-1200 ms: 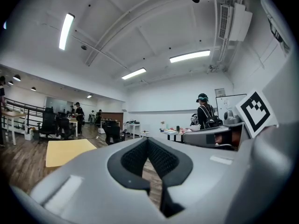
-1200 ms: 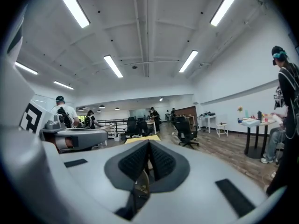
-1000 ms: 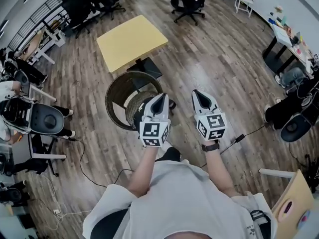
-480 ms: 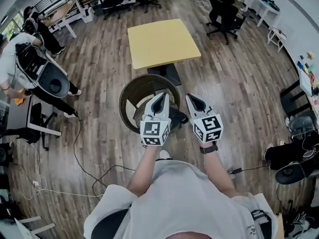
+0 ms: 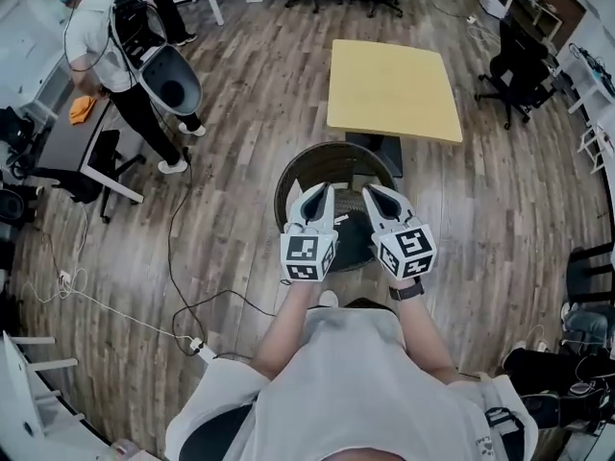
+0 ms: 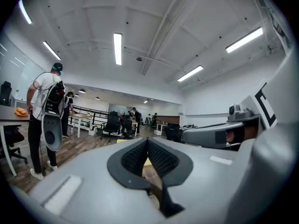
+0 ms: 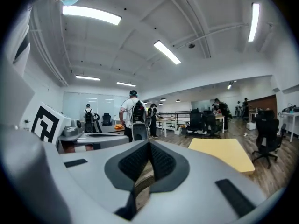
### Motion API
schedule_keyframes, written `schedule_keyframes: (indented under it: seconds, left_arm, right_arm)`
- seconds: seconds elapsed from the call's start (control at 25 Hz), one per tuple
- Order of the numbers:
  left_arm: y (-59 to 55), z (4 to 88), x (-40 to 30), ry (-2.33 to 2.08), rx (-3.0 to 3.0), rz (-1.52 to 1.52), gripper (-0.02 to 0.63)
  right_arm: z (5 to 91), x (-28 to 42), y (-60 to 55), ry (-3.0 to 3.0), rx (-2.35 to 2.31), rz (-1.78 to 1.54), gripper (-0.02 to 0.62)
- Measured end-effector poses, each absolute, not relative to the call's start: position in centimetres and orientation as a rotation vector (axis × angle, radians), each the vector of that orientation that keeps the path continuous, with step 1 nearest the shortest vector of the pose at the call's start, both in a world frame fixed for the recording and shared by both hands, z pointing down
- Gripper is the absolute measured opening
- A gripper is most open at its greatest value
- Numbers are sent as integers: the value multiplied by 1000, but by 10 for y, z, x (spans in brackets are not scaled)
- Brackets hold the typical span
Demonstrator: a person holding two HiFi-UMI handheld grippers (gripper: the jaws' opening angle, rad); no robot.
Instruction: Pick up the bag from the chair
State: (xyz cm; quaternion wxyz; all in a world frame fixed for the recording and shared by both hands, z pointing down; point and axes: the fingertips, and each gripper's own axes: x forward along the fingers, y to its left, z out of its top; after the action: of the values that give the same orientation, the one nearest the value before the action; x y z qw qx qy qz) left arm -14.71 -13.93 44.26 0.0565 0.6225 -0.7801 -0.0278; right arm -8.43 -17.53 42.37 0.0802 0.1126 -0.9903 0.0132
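Observation:
In the head view a round wicker chair (image 5: 330,157) stands just in front of me, beside a yellow table. A dark shape (image 5: 350,230) lies in its seat, mostly hidden by my grippers; I cannot tell for sure that it is the bag. My left gripper (image 5: 317,193) and right gripper (image 5: 374,193) hang side by side over the seat, pointing level towards the table. Both are shut with nothing between the pads. The left gripper view shows the left gripper (image 6: 146,142) closed, and the right gripper view shows the right gripper (image 7: 149,144) closed.
The yellow table (image 5: 394,89) stands right behind the chair. A person with a backpack (image 5: 115,36) stands at a desk far left. Black office chairs (image 5: 514,65) are at the right. Cables (image 5: 183,286) trail over the wooden floor to my left.
The view has swung round: the chair and table now sit straight ahead instead of off to the left. Both grippers have come over the chair's seat, still shut.

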Motion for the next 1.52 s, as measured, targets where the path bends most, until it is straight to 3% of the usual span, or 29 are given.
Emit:
schedule_keyframes:
  seconds: [1.12, 1.52]
  left_arm:
    - [-182, 625, -200, -2168, 1526, 10, 9]
    - [-173, 722, -193, -2023, 1451, 84, 61]
  right_arm:
    - [635, -145, -247, -2516, 85, 182, 6]
    - [737, -134, -241, -2354, 20, 237, 8]
